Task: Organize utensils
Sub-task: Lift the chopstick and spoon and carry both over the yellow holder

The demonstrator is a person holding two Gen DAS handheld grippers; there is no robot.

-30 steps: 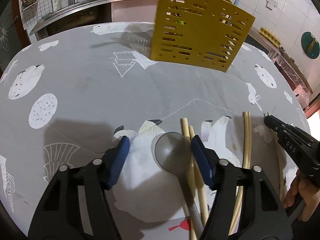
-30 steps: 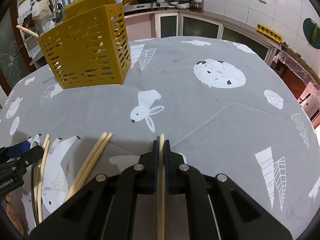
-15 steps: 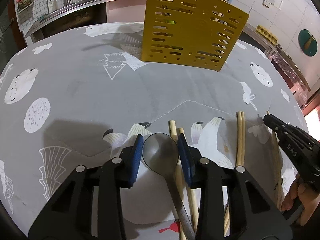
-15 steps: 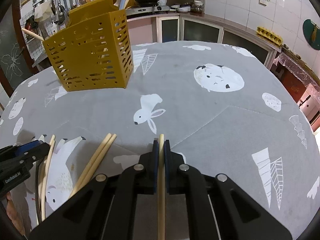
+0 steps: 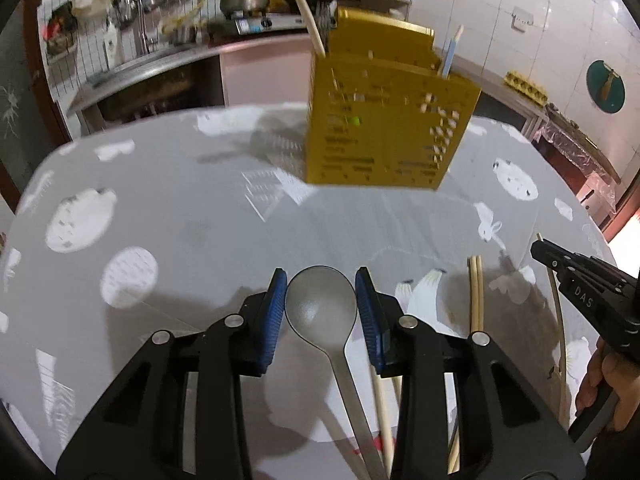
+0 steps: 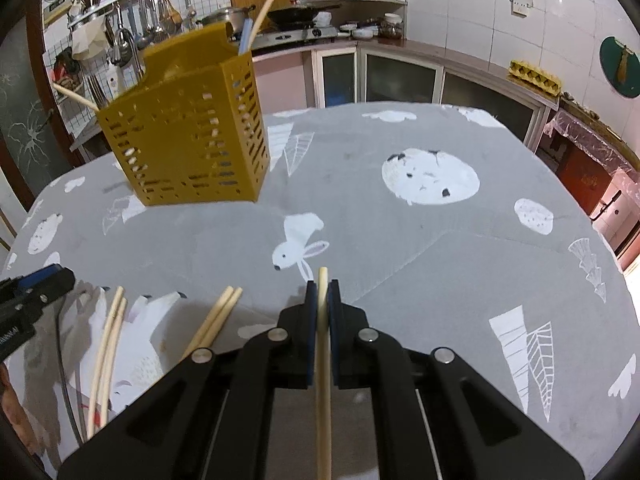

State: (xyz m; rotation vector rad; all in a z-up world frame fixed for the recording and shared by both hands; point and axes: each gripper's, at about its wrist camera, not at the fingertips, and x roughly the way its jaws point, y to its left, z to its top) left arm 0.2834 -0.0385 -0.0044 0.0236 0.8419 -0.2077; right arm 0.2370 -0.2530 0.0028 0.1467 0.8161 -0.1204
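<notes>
Round matte-grey metal spoon (image 5: pixel 321 309)

Home kitchen: stove (image 6: pixel 296 34), hanging utensils (image 6: pixel 132 20).

A matt grey metal spoon (image 5: pixel 321 312) sits between the ribbed blue rubbery pads (image 5: pixel 273 320) of the left gripper (image 5: pixel 321 306), whose arms are smooth black plastic with bright metal pins. The right gripper (image 6: pixel 322 300), of the same make, pinches 1 pale, smooth wooden chopstick (image 6: pixel 323 360). Other chopsticks (image 6: pixel 212 322) of the same light wood lie on a matt grey cloth tablecloth (image 6: pixel 400 248) printed in white. The slotted mustard holder (image 6: pixel 188 148) looks like matt plastic, though blur softens its surface. Glossy white tiles (image 6: pixel 460 4) line the wall.
</notes>
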